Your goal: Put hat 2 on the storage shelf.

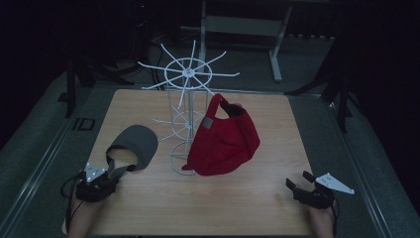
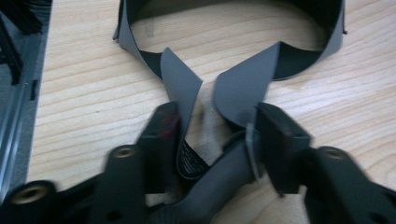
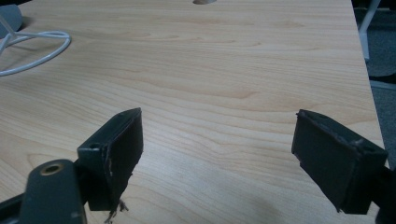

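Now grey cap (image 1: 132,144) straps between left hand-held gripper (image 2: 215,135) jaws

So there's a grey cap (image 1: 134,145) lying on the left side of the wooden table, brim pointing away from the person, its two back straps (image 2: 187,88) crossing loosely near the front edge. The red cap (image 1: 225,139) hangs by its back strap from a lower arm of the white wire rack (image 1: 187,79) mid-table, crown drooping down to the right of the rack's ring base, brim near the tabletop.
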{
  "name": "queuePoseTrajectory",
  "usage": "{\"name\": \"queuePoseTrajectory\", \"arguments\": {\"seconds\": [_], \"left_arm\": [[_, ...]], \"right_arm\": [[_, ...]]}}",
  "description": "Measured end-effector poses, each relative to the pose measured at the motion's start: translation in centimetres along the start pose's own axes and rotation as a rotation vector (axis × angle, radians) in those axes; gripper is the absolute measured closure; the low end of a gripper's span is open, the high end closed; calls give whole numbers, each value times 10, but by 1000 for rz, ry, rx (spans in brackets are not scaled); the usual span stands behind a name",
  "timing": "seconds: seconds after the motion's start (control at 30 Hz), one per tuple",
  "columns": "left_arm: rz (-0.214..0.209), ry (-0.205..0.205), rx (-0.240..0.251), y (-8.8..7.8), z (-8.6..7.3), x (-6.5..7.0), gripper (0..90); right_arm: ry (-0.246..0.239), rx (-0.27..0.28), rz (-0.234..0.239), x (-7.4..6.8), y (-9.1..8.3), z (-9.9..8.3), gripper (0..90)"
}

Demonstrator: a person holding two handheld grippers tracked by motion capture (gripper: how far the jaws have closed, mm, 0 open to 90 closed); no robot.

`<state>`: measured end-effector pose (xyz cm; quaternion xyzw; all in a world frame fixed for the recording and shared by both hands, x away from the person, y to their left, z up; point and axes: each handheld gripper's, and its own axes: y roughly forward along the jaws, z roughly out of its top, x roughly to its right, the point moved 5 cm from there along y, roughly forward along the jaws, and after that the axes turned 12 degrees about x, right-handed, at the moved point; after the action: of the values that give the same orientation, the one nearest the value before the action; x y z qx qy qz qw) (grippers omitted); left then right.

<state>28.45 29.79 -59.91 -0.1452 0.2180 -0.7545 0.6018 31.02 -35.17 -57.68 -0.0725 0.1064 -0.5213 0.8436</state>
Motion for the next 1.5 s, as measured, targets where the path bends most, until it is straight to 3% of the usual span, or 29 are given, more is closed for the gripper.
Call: {"name": "queuePoseTrajectory", "arguments": {"seconds": [0.07,0.1,0.17,0.27,0.5,0.77,1.0,1.33,1.5], "left_arm": [[18,12,-5,-1,0,-1,683],[5,4,-4,-1,1,-1,770],[9,-7,-1,-2,1,-2,834],[10,-11,28,-5,3,-4,847],[-37,34,169,-21,26,-4,851],[-56,51,240,-34,51,-7,855],[-103,77,379,-54,90,0,854],[-119,98,486,-76,133,-4,854],[-153,108,538,-95,151,0,854]], "right_arm": [[0,-7,-13,0,1,0,164],[2,-8,-16,1,1,0,164],[10,-14,-32,2,1,0,164],[18,-14,-52,4,1,0,164],[21,-11,-52,5,0,0,164],[31,4,-39,4,-2,0,164],[39,14,-28,4,-3,0,164],[65,34,-17,6,-5,1,164],[59,29,-16,5,-4,1,164]]}}
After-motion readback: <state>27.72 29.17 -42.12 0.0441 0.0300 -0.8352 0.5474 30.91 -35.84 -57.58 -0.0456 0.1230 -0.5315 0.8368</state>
